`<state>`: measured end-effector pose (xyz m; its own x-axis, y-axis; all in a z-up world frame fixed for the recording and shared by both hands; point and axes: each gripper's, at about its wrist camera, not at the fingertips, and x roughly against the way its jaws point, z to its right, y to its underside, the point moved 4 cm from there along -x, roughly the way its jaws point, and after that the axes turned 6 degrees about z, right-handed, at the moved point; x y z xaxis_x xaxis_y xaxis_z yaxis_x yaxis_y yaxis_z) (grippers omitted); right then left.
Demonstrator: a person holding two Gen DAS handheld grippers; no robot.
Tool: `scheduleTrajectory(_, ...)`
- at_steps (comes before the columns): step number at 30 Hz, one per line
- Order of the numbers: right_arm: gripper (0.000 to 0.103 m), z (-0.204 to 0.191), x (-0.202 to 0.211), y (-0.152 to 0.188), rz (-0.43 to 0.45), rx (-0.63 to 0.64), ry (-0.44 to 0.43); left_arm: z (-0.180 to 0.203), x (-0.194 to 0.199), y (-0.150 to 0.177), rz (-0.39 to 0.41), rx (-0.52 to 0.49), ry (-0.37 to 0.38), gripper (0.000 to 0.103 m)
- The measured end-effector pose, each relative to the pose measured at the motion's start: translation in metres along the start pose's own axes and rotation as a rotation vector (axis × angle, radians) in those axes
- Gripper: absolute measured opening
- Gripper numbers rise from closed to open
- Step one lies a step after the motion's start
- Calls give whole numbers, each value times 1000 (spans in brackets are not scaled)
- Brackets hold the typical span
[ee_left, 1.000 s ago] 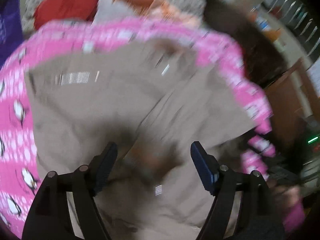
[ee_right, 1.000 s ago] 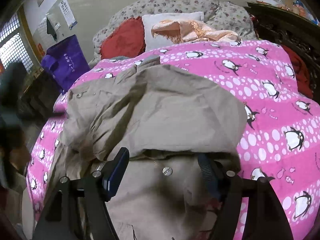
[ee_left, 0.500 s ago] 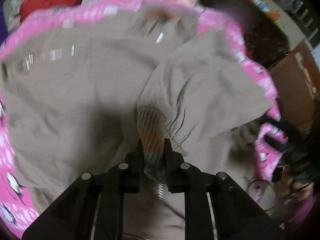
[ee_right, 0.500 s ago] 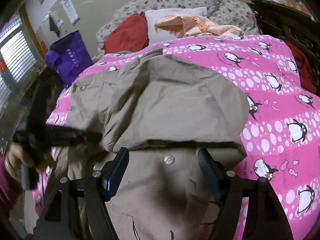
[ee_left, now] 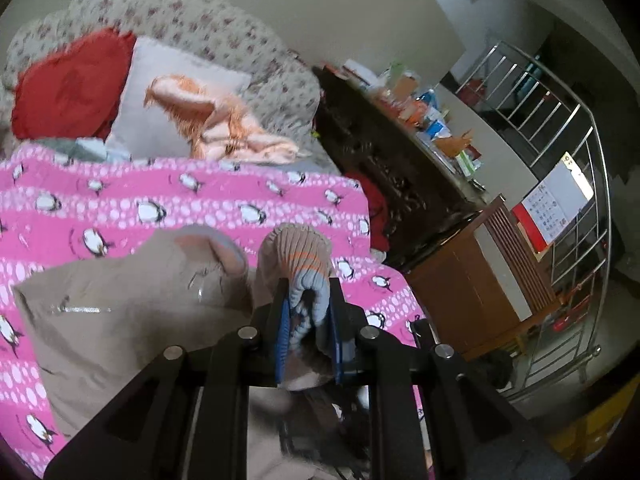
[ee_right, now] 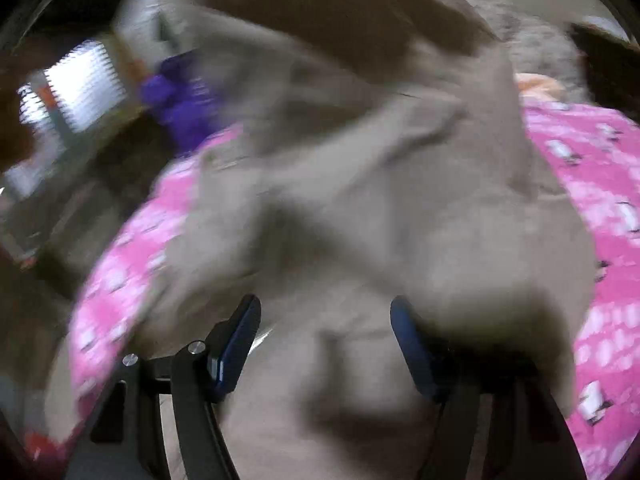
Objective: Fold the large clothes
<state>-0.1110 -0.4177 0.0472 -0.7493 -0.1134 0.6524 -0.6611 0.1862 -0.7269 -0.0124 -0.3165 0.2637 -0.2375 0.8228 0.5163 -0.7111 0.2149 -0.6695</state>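
Observation:
A large tan jacket (ee_left: 120, 304) lies crumpled on a pink penguin-print bed cover (ee_left: 160, 200). My left gripper (ee_left: 308, 292) is shut on the jacket's ribbed sleeve cuff (ee_left: 296, 252), which has orange and grey stripes, and holds it lifted above the bed. The right wrist view is blurred. It shows my right gripper (ee_right: 325, 312) low over the jacket (ee_right: 380, 200), its jaws closing but still wide apart. Tan fabric lies under and between them, and the blue pads (ee_right: 240, 336) do not press on it. A raised part of the jacket crosses the top of that view.
A red pillow (ee_left: 68, 88), a white pillow (ee_left: 160, 100) and an orange cloth (ee_left: 224, 124) lie at the head of the bed. A dark carved cabinet (ee_left: 400, 168), a brown wooden stand (ee_left: 480, 280) and a metal railing (ee_left: 568, 160) stand to the right. A purple bag (ee_right: 184, 96) sits left.
My left gripper shut on the sleeve cuff and then rose with it, tilting up towards the pillows. My right gripper moved sideways over the jacket, and its jaws narrowed a little.

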Motion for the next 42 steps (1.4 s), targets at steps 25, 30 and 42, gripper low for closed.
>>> scheduleTrajectory(25, 80, 82, 53, 1, 7, -291, 14, -252, 10, 119, -126, 431, -365, 25)
scheduleTrajectory(30, 84, 133, -1, -2, -103, -496, 70, -236, 18, 127, -132, 395, -369, 49)
scheduleTrajectory(42, 3, 133, -28, -14, -112, -289, 174, -220, 20, 138, -111, 285, -419, 58)
